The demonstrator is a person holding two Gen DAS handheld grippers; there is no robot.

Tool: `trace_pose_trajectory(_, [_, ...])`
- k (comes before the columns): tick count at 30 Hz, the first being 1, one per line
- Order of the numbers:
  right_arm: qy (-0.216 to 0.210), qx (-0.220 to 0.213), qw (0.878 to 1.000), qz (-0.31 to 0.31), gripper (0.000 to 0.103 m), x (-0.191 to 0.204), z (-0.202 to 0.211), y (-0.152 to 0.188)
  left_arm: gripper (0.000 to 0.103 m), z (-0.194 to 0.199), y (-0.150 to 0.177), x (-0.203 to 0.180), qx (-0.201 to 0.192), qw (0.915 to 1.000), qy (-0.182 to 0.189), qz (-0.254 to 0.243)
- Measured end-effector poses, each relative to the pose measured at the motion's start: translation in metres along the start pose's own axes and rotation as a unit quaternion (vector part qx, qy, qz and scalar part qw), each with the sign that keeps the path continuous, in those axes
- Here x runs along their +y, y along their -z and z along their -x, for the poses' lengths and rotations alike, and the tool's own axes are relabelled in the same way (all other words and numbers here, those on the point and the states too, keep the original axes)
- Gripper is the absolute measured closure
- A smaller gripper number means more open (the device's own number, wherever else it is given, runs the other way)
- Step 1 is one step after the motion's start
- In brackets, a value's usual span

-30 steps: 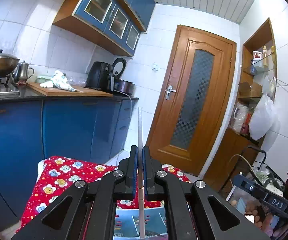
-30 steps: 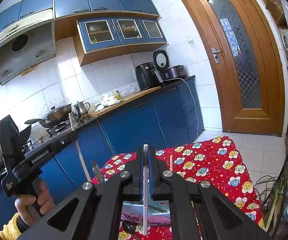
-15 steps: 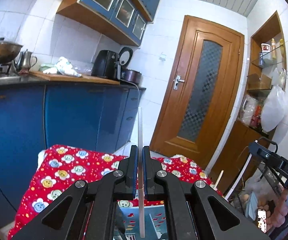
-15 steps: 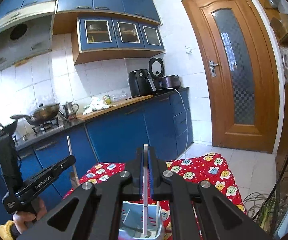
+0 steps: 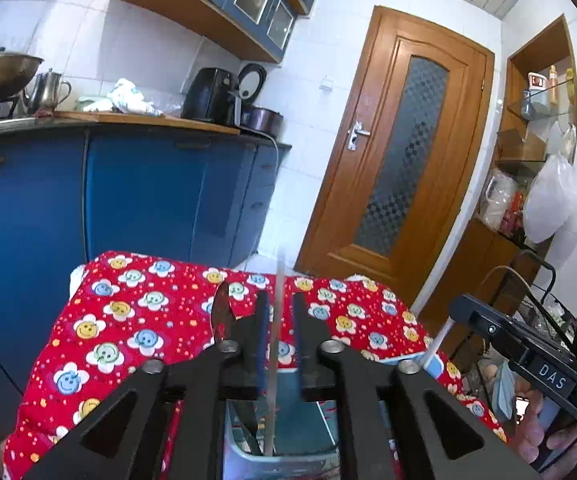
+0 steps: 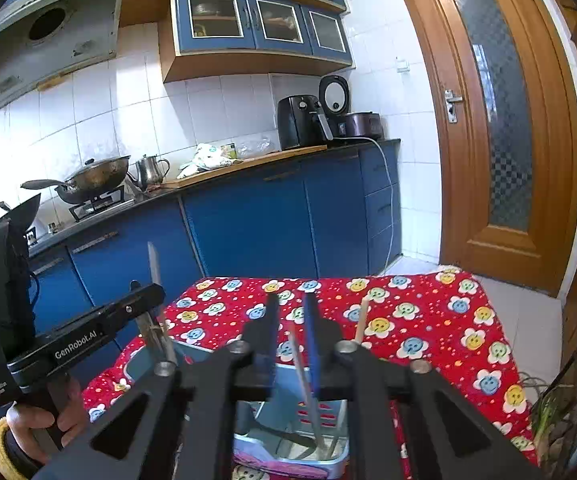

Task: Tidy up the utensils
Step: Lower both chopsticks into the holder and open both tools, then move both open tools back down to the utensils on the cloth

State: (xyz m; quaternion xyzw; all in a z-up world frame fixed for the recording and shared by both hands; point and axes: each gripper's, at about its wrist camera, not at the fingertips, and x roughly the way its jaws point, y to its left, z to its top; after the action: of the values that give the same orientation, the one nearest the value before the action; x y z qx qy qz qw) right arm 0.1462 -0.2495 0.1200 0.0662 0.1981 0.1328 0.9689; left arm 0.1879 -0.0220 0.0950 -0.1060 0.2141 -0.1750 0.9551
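Chopstick (image 5: 274,344) upright (tip in holder (image 5: 284,460))

I'm working in a home kitchen. Blue base cabinets (image 6: 248,224) run along a white-tiled wall (image 6: 136,112) under glass-fronted wall cupboards (image 6: 260,20) and a range hood (image 6: 44,36). I see a wok (image 6: 92,178) on the gas hob (image 6: 96,204), a kettle (image 6: 150,170) beside it, an air fryer (image 6: 298,122) and a rice cooker (image 6: 362,124) on the counter. A wooden door (image 5: 400,156) and a flowered red tablecloth (image 6: 428,320) complete the domestic look.
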Motion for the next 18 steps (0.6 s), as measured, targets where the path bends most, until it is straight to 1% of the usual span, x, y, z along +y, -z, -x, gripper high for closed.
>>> trace_pose_trajectory(1, [-0.002,0.000,1.000,-0.002,0.080,0.000,0.000,-0.001,0.081,0.001,0.001,0.000,0.003,1.0000,0.001,0.001])
trace_pose_trajectory(2, [-0.003,-0.001,1.000,-0.003,0.080,0.001,0.001,-0.001,0.078,0.002,0.001,0.001,0.004,1.0000,0.002,0.003])
trace_pose_trajectory(5, [-0.005,-0.008,1.000,-0.004,0.080,0.003,0.007,-0.002,0.077,0.007,0.002,0.001,0.007,1.0000,0.004,0.005])
trace_pose_trajectory(9, [-0.009,-0.012,1.000,-0.014,0.078,0.003,0.016,-0.001,0.073,0.015,0.002,-0.001,0.016,0.9999,0.007,0.002])
trace_pose_trajectory(18, [-0.012,-0.007,1.000,-0.027,0.077,0.002,0.039,0.007,0.071,0.038,0.007,-0.008,0.034,0.9992,0.014,-0.016])
